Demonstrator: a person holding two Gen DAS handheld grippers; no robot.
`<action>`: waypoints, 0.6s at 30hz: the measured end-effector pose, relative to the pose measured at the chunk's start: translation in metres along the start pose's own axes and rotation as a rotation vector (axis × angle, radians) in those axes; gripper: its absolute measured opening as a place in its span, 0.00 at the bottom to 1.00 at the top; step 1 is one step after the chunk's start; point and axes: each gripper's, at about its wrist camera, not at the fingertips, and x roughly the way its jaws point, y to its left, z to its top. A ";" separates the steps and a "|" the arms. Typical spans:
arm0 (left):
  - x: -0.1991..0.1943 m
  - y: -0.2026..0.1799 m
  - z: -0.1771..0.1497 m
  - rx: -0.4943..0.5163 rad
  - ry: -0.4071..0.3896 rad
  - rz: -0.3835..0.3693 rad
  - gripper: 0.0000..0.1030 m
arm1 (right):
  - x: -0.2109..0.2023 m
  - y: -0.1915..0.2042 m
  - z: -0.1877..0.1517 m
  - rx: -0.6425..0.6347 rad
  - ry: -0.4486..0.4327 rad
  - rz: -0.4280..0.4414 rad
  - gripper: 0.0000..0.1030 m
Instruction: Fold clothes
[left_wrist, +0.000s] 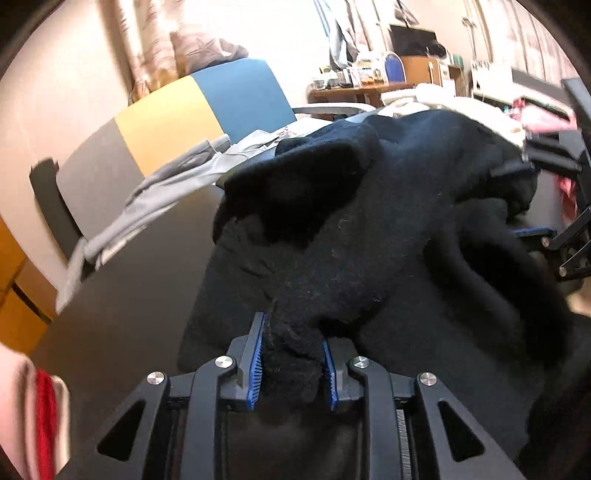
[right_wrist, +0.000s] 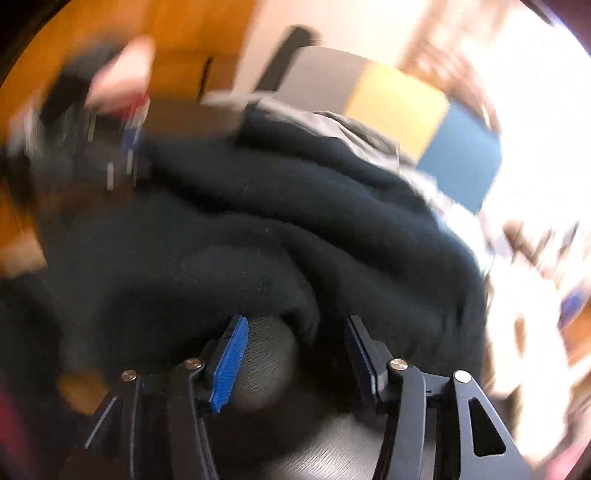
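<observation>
The black knit garment lies bunched on the dark surface, directly ahead of both claws. The left claw pinches a thick roll of its near edge between the blue pads. The right claw stands open, empty, at a fold on the garment's opposite side. Both claws angle downward toward the garment. The right claw is judged next to grip.
</observation>
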 end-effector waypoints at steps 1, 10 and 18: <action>0.004 0.003 0.001 0.008 0.002 0.006 0.27 | 0.004 0.003 0.003 -0.022 -0.007 -0.024 0.52; 0.019 0.016 0.005 -0.172 -0.004 -0.120 0.27 | 0.024 -0.039 0.004 0.345 0.001 0.175 0.21; -0.034 0.029 0.039 -0.335 -0.230 -0.195 0.16 | -0.003 -0.133 -0.016 0.911 -0.167 0.410 0.08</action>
